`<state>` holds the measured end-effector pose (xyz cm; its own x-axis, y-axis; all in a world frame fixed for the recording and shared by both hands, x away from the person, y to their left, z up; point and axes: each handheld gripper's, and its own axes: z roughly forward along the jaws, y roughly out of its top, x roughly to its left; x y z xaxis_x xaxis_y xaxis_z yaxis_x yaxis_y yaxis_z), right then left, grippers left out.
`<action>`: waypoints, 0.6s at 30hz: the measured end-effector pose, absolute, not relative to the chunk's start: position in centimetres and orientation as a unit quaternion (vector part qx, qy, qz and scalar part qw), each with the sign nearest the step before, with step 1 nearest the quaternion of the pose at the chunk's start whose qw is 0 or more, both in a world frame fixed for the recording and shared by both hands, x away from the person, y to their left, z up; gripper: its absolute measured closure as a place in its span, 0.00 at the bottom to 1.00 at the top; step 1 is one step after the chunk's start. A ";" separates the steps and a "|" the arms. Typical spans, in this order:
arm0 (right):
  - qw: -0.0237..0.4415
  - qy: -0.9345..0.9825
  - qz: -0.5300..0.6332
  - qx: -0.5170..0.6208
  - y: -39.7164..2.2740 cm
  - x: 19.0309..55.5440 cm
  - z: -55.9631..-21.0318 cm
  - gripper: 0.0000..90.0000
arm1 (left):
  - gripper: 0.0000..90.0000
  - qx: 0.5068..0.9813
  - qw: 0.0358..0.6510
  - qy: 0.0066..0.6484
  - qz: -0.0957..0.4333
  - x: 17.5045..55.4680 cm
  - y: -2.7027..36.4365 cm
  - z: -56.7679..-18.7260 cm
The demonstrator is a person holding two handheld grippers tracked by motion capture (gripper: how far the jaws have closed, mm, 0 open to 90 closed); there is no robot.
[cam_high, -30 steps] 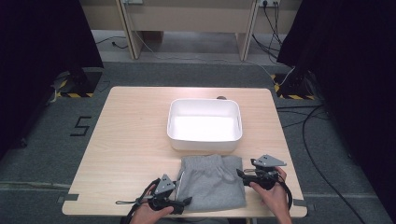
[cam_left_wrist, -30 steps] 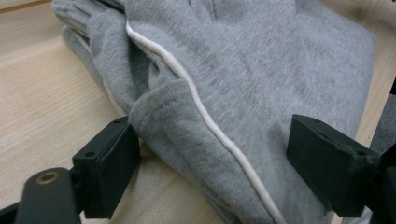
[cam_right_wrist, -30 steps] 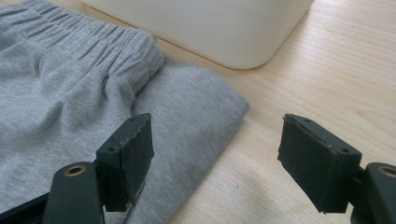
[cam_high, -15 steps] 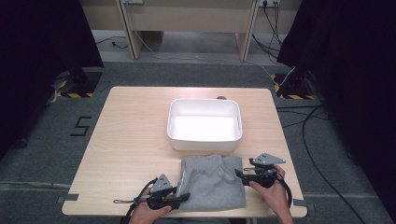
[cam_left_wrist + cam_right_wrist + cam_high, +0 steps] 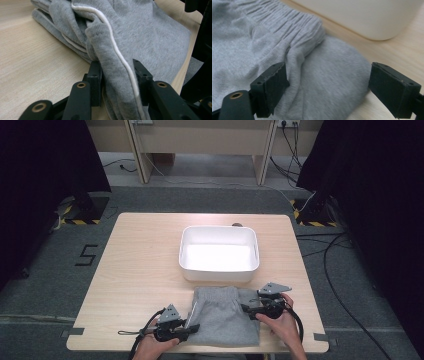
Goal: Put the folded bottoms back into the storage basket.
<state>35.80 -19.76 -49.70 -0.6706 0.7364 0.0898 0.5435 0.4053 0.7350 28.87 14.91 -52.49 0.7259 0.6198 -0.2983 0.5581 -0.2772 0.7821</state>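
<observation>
At six o'clock on the counter (image 5: 130, 270), the folded grey shorts (image 5: 222, 320) lie just before the white tub (image 5: 219, 254). Your left tongs (image 5: 116, 75) have just clenched on the piped knit edge; your right tongs (image 5: 327, 87) have just spread, released, straddling the elastic waistband. Lifting one-sided, the soft layers would likely unfold.

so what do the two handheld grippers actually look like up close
Both are black. The left gripper and right gripper each carry a grey three-cornered plate on top and trail a black cable. In the gripper views each has two blocky black jaws with ridged pads, screw holes, and brass-coloured rivets on the linkage arms. The forearms show no sleeves.
</observation>
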 end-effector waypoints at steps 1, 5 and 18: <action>0.119 0.831 0.384 0.384 -19.6 36.0 -49.9 0.18 | 0.72 0.798 0.476 0.369 0.030 28.9 15.0 -52.5; 0.097 0.839 0.379 0.377 -18.7 36.1 -50.6 0.17 | 0.71 0.795 0.479 0.372 0.024 29.0 15.1 -52.6; 0.099 0.852 0.388 0.337 -16.3 36.3 -51.1 0.32 | 0.71 0.797 0.478 0.368 0.026 29.0 15.0 -52.6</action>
<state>36.26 -16.27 -51.05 -0.7538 0.6505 0.0934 0.4971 0.4715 0.7284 29.00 15.03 -52.62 0.7284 0.6116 -0.3090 0.5610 -0.2733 0.7814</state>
